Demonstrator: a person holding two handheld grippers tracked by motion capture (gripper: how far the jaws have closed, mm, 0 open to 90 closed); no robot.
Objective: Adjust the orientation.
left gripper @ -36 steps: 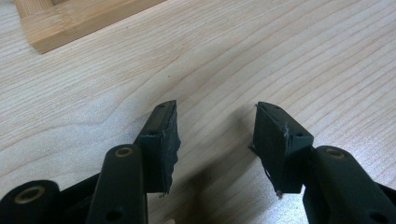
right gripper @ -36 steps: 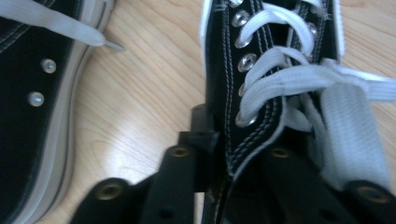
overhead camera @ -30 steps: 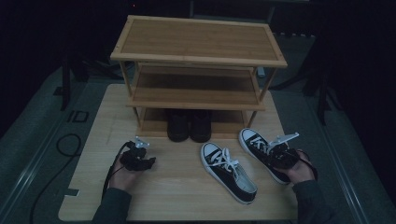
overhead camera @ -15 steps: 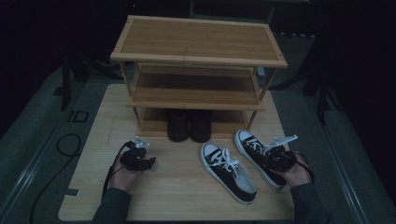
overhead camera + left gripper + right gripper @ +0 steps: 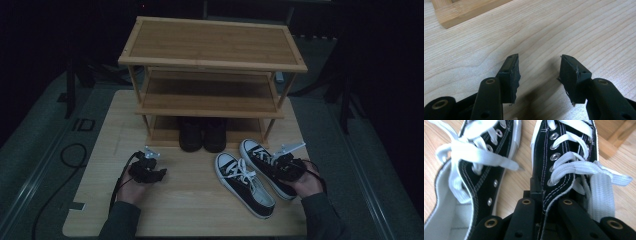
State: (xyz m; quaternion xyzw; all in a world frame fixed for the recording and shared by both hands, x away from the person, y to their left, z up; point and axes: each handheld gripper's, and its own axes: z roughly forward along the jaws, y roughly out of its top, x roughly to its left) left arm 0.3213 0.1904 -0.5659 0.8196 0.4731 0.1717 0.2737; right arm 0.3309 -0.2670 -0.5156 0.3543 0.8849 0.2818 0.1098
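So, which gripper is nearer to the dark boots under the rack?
Left. The left gripper sits just left of and below the dark boots; the right gripper, clamping a sneaker, is farther right.

A three-tier bamboo shoe rack [image 5: 212, 65] stands at twelve o'clock on a light wooden board [image 5: 185, 205]. A pair of dark boots [image 5: 202, 134] sits on its bottom shelf. A black cable [image 5: 70, 155] loops on the grey floor [image 5: 30, 145] at nine o'clock.

The right gripper [image 5: 283, 162] covers the heel half of the right sneaker [image 5: 261, 156]. The dark boots [image 5: 203, 134] sit half hidden under the shoe rack [image 5: 210, 60].
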